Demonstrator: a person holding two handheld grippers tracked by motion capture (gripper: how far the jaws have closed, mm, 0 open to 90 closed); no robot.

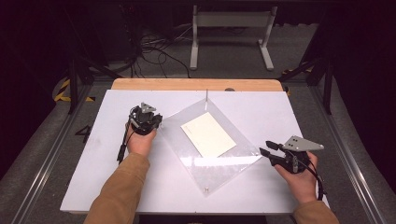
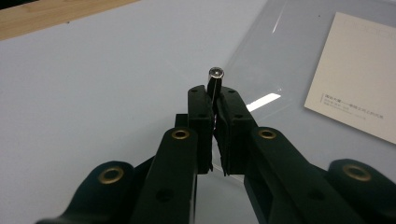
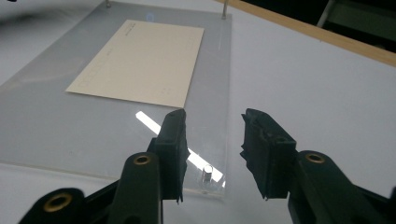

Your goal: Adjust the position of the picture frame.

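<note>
**Left jaws clamped on a metal pin, right jaws apart at the near corner of the acrylic sheet**

My left gripper [image 1: 148, 122] sits at the left corner of the clear acrylic sheet [image 1: 224, 163], which lies turned like a diamond on the white table [image 1: 93, 186]. In the left gripper view my jaws are pressed together on a small metal pin [image 2: 215, 80], gripped by its shaft, with its round silver head standing just above my fingertips [image 2: 200, 100]. The pin is upright, tilted only slightly (whether its foot touches the sheet I cannot tell, since my jaws cover it).

My right gripper [image 1: 267, 148] rests at the sheet's right corner, jaws pointing toward it and standing partly apart, with nothing pressed between them. In the right gripper view a short clear standoff [image 3: 207, 175] rises from the corner of the sheet in the gap between my jaws, nearer the left one, and neither pad touches it.

A cream card [image 1: 208, 135] lies flat under the sheet, near its middle, well apart from both grippers. Another pin [image 1: 206, 95] stands at the far corner of the sheet, and a small stud [image 1: 206, 189] marks the near one. A strip of bare wood [image 1: 196, 84] runs along the table's far edge.
</note>
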